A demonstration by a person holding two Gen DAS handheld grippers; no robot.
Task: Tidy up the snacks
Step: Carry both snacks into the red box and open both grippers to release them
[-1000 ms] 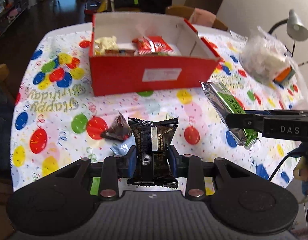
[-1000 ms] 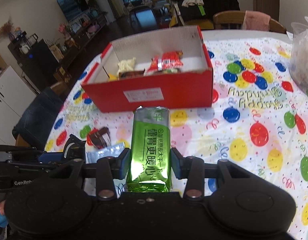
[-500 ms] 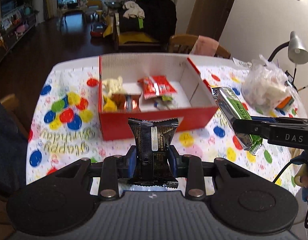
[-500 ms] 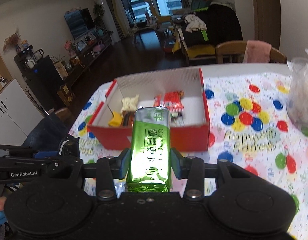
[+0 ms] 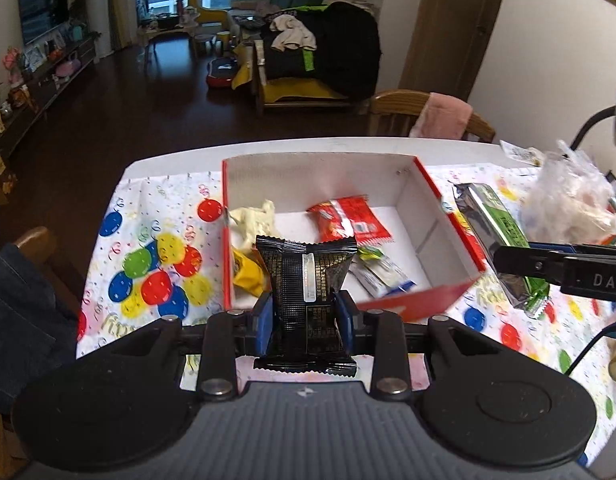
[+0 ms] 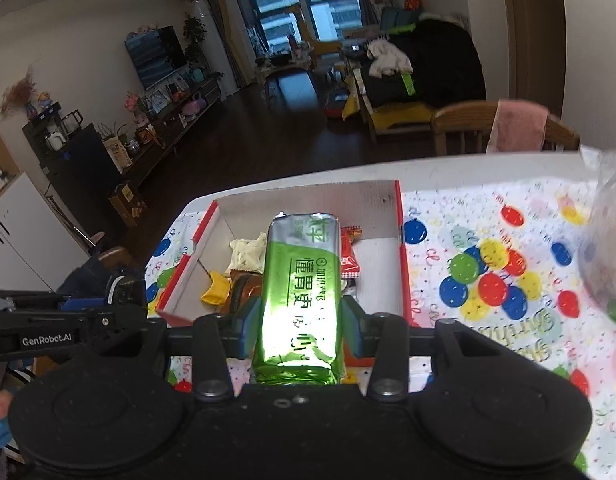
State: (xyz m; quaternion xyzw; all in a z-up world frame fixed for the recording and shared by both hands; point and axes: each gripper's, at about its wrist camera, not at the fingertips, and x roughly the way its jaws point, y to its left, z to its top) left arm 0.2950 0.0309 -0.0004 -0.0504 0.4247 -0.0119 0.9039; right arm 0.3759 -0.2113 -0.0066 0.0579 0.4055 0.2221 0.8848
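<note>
1. Presently, from my remote seat, I noted the left gripper [image 5: 304, 320] clamped on a black crinkled snack packet with gold print [image 5: 306, 280]; its blue pads pressed both sides of the packet, which stood upright between them.
2. I saw that packet held in front of and above the near edge of the open red cardboard box with white inside walls [image 5: 319, 176].
3. The right gripper [image 6: 298, 330] was clamped on a shiny green foil bar with printed characters [image 6: 300, 280], gripped at its lower half and pointing toward the box [image 6: 308, 196].
4. In the left wrist view the green bar [image 5: 495, 220] hung just beyond the box's right wall, over the tablecloth, with the right gripper's arm [image 5: 563, 268] entering from the right.
5. Inside the box I recorded a red snack wrapper [image 5: 347, 220], a pale crumpled wrapper [image 5: 254, 218], a yellow packet [image 5: 248, 272] and small white sachets [image 5: 381, 274] lying on the floor.
6. The box sat on a white balloon-print birthday tablecloth [image 5: 156, 248].
7. A clear crumpled plastic bag [image 5: 567, 200] lay on the table to the right of the box, apart from it.
</note>
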